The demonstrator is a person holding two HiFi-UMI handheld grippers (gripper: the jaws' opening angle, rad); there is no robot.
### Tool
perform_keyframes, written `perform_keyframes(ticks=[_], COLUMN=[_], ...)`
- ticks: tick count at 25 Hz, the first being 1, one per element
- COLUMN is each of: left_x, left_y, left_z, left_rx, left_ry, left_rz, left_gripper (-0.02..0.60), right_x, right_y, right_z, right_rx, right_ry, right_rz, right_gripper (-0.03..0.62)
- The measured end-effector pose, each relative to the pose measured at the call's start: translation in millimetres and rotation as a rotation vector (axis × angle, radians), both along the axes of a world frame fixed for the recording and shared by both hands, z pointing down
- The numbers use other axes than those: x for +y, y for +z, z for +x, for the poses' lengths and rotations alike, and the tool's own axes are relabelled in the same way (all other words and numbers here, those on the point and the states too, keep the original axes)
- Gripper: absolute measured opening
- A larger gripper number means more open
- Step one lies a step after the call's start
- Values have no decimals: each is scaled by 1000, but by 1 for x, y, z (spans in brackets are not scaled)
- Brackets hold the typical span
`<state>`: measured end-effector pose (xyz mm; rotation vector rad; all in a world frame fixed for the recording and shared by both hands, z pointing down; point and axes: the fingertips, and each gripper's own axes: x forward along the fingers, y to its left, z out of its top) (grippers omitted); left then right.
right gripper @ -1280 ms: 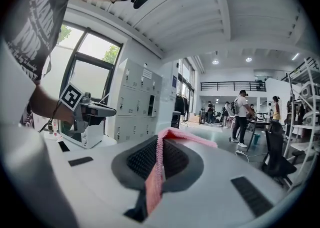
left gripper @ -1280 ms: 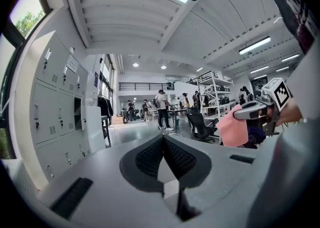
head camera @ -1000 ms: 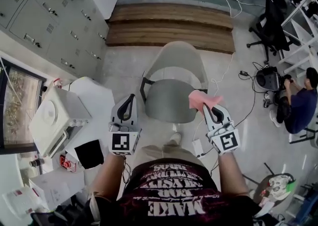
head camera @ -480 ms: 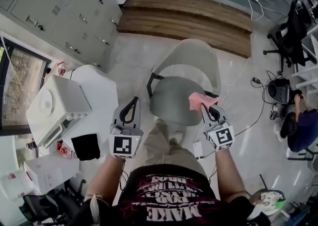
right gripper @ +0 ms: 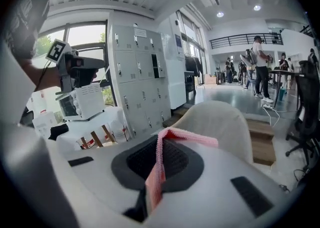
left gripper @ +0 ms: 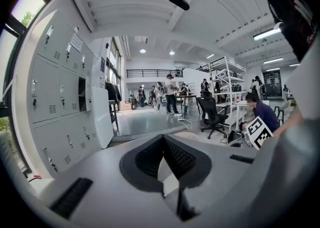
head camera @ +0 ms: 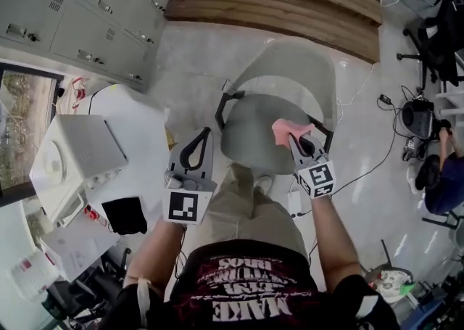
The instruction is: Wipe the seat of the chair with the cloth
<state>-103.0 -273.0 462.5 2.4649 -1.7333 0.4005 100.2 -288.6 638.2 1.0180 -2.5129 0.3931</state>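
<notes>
Pink cloth (head camera: 288,130), pinched in right gripper (head camera: 297,140), now over chair seat (head camera: 250,140) after approach; left gripper (head camera: 204,135) jaws pressed together, empty. Wiping looks imminent.

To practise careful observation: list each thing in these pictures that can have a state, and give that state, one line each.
left gripper: shut, holding nothing.
right gripper: shut on the cloth.
cloth: pink, bunched, pinched between the jaws, held over the seat's right side; contact with the seat unclear.
chair: upright.
seat: bare, nothing lying on it.
</notes>
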Motion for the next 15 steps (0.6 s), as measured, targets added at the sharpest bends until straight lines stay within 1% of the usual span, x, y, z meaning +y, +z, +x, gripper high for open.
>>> perform_keyframes(ticks=[7, 9, 13, 15], left_x=[-40, -51, -66, -72], left_y=[44, 57, 87, 99], left_z=[-21, -27, -38, -41], left_rx=[14, 19, 59, 40], left_ry=[33, 42, 17, 26], left_rz=[-55, -71, -116, -128], left_gripper=[5, 5, 5, 6], right_x=[-25, -33, -42, -45], right_y=[104, 131, 187, 214], right_z=[-49, -61, -89, -107], right_rx=[53, 67, 71, 79], right_ry=[-43, -39, -46, -62], right_rz=[-125, -169, -258, -304], right_gripper=[9, 9, 9, 9])
